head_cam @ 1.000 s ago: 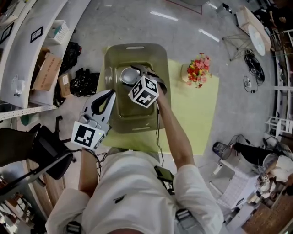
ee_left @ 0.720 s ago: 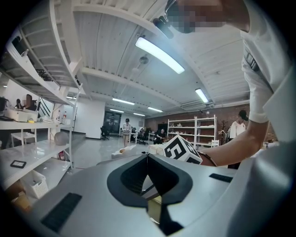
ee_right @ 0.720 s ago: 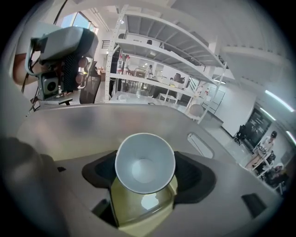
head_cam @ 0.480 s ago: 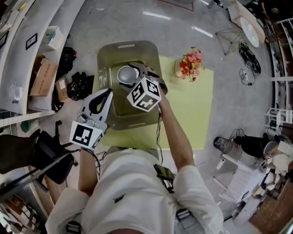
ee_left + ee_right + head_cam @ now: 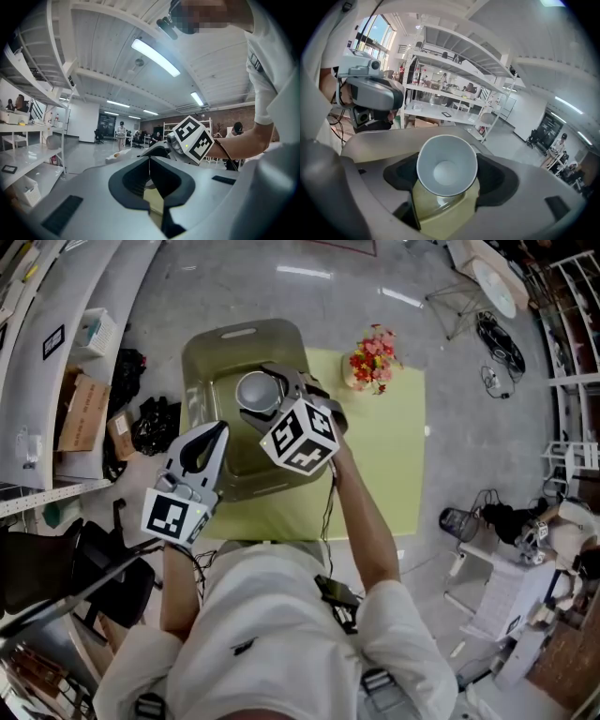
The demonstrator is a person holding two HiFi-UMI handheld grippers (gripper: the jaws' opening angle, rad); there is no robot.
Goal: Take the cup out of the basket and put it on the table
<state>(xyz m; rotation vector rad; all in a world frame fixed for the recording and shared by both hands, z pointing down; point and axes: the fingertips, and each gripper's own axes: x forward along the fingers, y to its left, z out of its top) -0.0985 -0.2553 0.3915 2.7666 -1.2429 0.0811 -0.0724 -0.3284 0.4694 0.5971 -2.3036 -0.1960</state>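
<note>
So the right gripper (image 5: 449, 177) had its jaws clamped on either side of the cup (image 5: 446, 163). It held the cup tipped over, so the mouth pointed straight back at that gripper's camera. You could see right down inside it, just a plain white bottom.

From the head view the cup (image 5: 257, 391) was over the inside of the olive-green basket (image 5: 202, 371), near its far left part. Honestly couldn't tell if it was touching the basket floor or held just off it. It was the only thing I could spot in there.

The left gripper (image 5: 214, 431) hung over the basket's near left rim with its jaws pressed together on nothing, tips meeting in a seam.

The basket sat on the left end of the yellow-green table (image 5: 384, 465). A bunch of flowers (image 5: 371, 356) stood at the table's far edge, well apart from the cup.
</note>
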